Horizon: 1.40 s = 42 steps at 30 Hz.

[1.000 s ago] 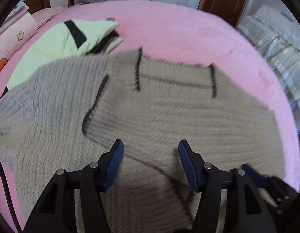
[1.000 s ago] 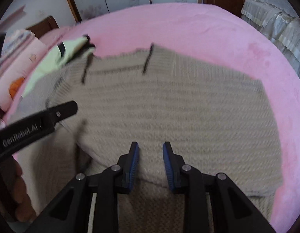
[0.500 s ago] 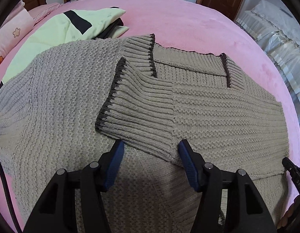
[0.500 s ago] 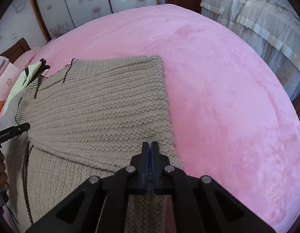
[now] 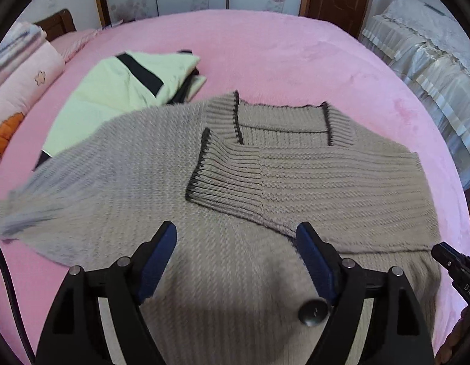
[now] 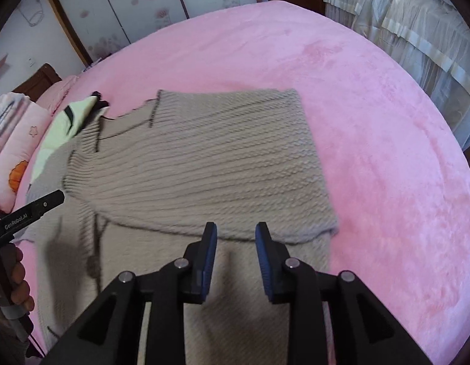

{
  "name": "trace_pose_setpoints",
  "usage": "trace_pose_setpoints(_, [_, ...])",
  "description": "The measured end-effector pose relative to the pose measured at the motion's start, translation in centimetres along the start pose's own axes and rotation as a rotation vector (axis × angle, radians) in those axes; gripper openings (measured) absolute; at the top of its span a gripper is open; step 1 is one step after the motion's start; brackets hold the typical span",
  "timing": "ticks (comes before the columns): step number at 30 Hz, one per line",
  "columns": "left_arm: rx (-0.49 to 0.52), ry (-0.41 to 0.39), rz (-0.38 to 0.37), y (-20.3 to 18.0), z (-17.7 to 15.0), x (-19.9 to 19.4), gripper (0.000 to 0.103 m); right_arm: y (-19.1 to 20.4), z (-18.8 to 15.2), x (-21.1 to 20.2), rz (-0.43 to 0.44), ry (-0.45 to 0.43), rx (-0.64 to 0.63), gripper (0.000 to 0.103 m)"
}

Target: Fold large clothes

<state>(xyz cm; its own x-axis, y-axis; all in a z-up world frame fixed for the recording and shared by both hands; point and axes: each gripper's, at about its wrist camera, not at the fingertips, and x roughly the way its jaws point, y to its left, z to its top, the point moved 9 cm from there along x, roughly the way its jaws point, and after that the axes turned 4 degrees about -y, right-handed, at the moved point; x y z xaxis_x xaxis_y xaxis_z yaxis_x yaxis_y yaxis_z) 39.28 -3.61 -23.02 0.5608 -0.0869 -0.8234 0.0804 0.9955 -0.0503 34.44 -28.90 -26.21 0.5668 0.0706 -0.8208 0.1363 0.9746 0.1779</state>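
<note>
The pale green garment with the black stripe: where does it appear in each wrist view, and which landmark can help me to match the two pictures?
Left wrist view: the pale green garment lies upper left, beyond the grey sweater, beside the pillow.
Right wrist view: the same garment shows small at the far left, partly under the sweater's edge.
Shared landmark: the sweater's dark-edged ribbed cuff, folded across the body.

Sweater's (image 5: pixel 143 176) left sleeve end blurred; its hem cut off behind the gripper bodies.
</note>
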Motion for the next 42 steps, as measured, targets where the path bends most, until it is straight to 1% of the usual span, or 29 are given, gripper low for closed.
trace_pose_setpoints(2, [0.019,-0.023,-0.009,-0.1,-0.1,-2.7,0.080,1.0,-0.2,-1.5,0.018,-0.013,-0.004,0.027])
trace_pose_setpoints(5, [0.018,-0.037,-0.038,-0.2,-0.7,-6.0,0.082,2.8,-0.7,-4.3,0.040,-0.033,-0.010,0.027])
trace_pose_setpoints(8, [-0.003,-0.046,-0.086,-0.1,-1.8,-9.7,0.082,4.5,-1.2,-7.0,0.068,-0.058,-0.009,0.027])
trace_pose_setpoints(10, [-0.006,-0.055,-0.104,0.0,-2.7,-11.9,0.083,5.4,-1.5,-8.6,0.084,-0.071,-0.009,0.027])
trace_pose_setpoints(13, [0.006,-0.059,-0.112,0.4,-4.0,-14.7,0.083,7.1,-2.1,-11.1,0.101,-0.089,-0.021,0.027])
trace_pose_setpoints(18, [0.025,-0.065,-0.117,2.8,-6.0,-18.5,0.083,11.0,-3.3,-14.0,0.137,-0.098,-0.073,0.027])
trace_pose_setpoints(21, [0.026,-0.080,-0.100,5.6,-6.8,-20.3,0.083,14.1,-3.9,-15.4,0.156,-0.107,-0.123,0.028])
trace_pose_setpoints(24, [0.002,-0.089,-0.076,9.4,-7.4,-21.4,0.083,17.6,-4.3,-16.3,0.189,-0.111,-0.166,0.028])
trace_pose_setpoints(27, [-0.045,-0.092,-0.054,14.5,-8.0,-21.9,0.083,21.7,-4.6,-16.8,0.221,-0.121,-0.216,0.028])
trace_pose_setpoints(28, [-0.068,-0.091,-0.041,16.6,-8.1,-21.8,0.083,22.9,-4.8,-16.9,0.227,-0.125,-0.232,0.030])
trace_pose_setpoints(29, [-0.093,-0.087,-0.029,18.5,-8.3,-21.7,0.083,24.8,-4.9,-16.8,0.237,-0.133,-0.254,0.034])
trace_pose_setpoints(31, [-0.164,-0.074,-0.017,23.2,-8.7,-20.8,0.083,27.7,-5.0,-16.4,0.248,-0.150,-0.283,0.038])
trace_pose_setpoints(33, [-0.247,-0.061,-0.022,27.6,-9.1,-19.3,0.083,30.5,-5.4,-15.6,0.260,-0.152,-0.308,0.040])
trace_pose_setpoints(35, [-0.334,-0.057,-0.035,32.3,-9.3,-17.3,0.083,33.7,-6.2,-14.1,0.289,-0.130,-0.333,0.040])
trace_pose_setpoints(37, [-0.411,-0.047,-0.031,36.6,-9.4,-15.1,0.083,35.9,-6.9,-12.6,0.302,-0.110,-0.349,0.040])
trace_pose_setpoints(40, [-0.554,-0.044,-0.007,43.2,-9.8,-11.5,0.083,39.1,-8.0,-9.7,0.293,-0.086,-0.380,0.040])
trace_pose_setpoints(42, [-0.651,-0.040,0.036,47.3,-10.2,-9.2,0.083,40.8,-8.4,-7.9,0.278,-0.080,-0.408,0.040])
